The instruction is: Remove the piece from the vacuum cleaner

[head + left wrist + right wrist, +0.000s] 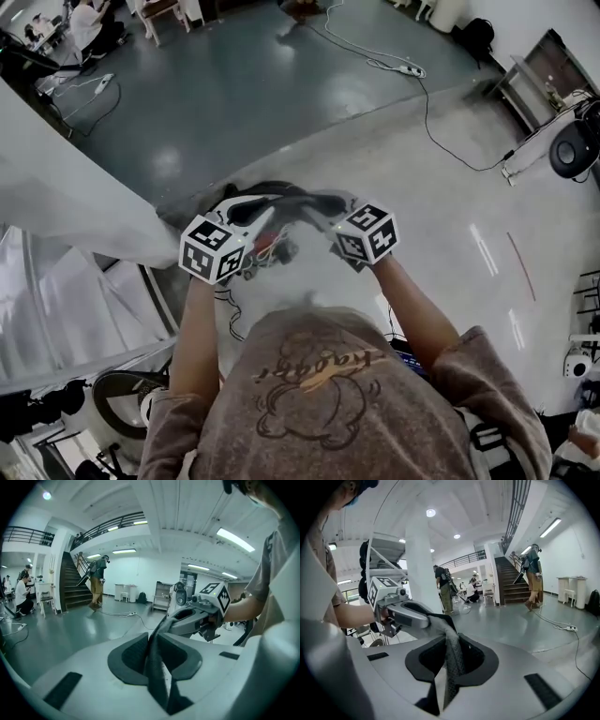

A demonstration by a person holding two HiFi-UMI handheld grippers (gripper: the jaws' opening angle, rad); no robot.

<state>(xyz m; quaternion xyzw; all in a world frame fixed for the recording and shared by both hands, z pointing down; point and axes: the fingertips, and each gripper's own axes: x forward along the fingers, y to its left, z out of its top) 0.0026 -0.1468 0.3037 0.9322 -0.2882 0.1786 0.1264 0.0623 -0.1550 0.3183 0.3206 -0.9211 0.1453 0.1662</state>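
A dark grey, mesh-like strip (279,199) is stretched between my two grippers, held in the air in front of the person's chest. In the left gripper view my left gripper (154,644) is shut on one end of the strip (161,624), which runs up and right to the right gripper (187,617). In the right gripper view my right gripper (450,651) is shut on the other end of the strip (446,631), which leads up to the left gripper (410,613). I cannot make out the vacuum cleaner in any view.
A white sheet (56,197) hangs at the left. On the dark floor ahead lies a power strip (409,69) with its cable. A round black device (573,150) stands at the right. A person (97,582) walks by a staircase (75,590), and a white pillar (419,569) stands close.
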